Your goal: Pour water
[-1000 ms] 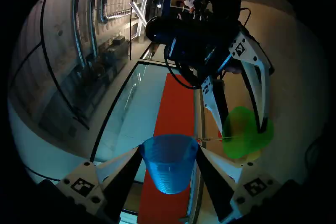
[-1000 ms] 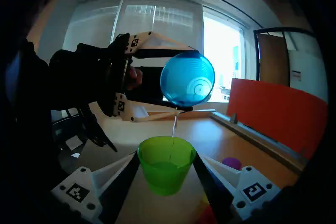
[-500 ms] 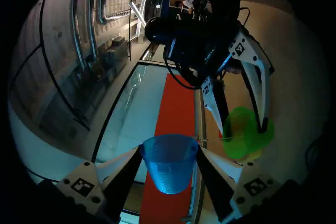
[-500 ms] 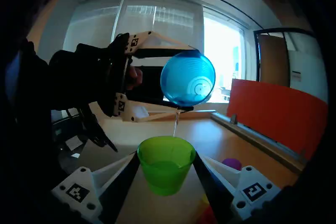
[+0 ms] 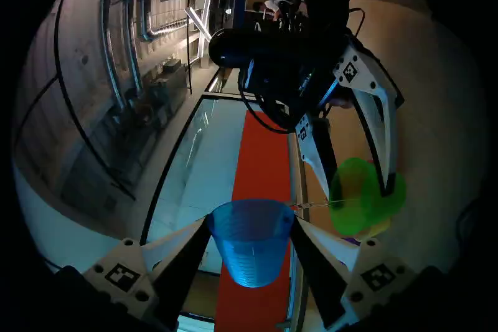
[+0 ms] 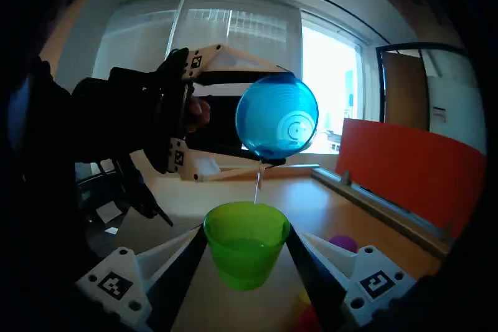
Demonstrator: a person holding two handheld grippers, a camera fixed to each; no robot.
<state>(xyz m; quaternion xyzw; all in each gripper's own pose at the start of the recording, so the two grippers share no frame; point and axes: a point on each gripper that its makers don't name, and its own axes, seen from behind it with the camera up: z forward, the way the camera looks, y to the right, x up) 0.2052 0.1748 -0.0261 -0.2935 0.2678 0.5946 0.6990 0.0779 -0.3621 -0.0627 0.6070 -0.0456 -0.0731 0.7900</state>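
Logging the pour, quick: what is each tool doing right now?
Left tool: closed on the blue cup, tipped and pouring.
Right tool: closed on the green cup, held upright.

You're working with two claws, the left claw and the right claw. There are two cups, one gripped in each: a blue cup and a green cup. One thin water stream runs between them. Just beside your right claw there are three small items, too hidden to identify: a purple thing, a yellow thing and a red thing.
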